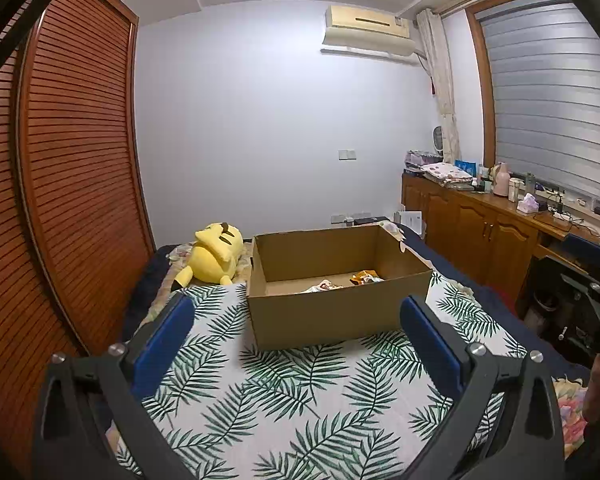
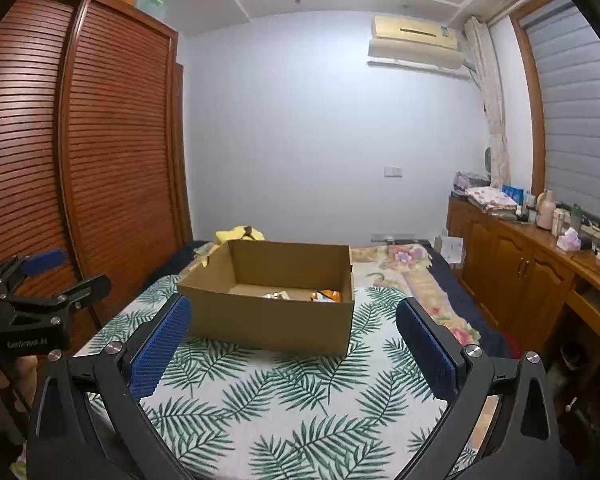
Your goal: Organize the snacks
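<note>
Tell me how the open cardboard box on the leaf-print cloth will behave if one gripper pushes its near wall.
The cardboard box probably slides rather than tips: it sits low and wide on the leaf-print cloth. It looks light, holding only a few snack packets. The thin open-topped wall may flex inward, and the cloth could bunch beneath it.

The left claw (image 1: 296, 320) stood wide open and empty above the leaf-print cloth (image 1: 284, 400). Ahead, the box (image 1: 332, 312) held two snacks (image 1: 342, 282).
</note>
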{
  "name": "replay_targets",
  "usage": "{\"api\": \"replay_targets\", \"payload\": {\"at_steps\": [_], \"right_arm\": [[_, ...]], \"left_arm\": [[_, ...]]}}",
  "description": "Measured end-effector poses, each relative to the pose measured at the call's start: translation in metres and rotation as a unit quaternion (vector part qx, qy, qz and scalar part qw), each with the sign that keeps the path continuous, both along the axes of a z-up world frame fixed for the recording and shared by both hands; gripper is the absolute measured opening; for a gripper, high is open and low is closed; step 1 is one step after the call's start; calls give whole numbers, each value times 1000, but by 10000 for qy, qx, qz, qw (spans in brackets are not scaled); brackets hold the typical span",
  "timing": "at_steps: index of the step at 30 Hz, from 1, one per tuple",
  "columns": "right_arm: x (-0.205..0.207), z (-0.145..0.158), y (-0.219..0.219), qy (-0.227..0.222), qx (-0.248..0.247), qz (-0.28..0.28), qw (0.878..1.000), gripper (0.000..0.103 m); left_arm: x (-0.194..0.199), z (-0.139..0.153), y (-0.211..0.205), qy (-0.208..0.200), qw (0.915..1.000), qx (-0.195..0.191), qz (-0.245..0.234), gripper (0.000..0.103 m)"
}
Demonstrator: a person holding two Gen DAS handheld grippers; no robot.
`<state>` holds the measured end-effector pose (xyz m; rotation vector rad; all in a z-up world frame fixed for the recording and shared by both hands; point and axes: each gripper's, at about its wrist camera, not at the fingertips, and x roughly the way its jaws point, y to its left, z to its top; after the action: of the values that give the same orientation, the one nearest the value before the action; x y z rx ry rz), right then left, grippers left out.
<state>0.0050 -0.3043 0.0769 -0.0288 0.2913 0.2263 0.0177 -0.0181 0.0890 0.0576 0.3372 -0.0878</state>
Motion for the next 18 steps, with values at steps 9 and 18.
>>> {"api": "replay_targets", "payload": {"at_steps": [9,18], "right_arm": [[-28,-7,-4,-27,91,-38,9999,103],[-43,-19,-8,-16,117,-93,9999,103]], "left_arm": [[-35,-2,7,-48,10000,-34,53,103],[-57,-21,12,-38,9999,-48,147,103]]}}
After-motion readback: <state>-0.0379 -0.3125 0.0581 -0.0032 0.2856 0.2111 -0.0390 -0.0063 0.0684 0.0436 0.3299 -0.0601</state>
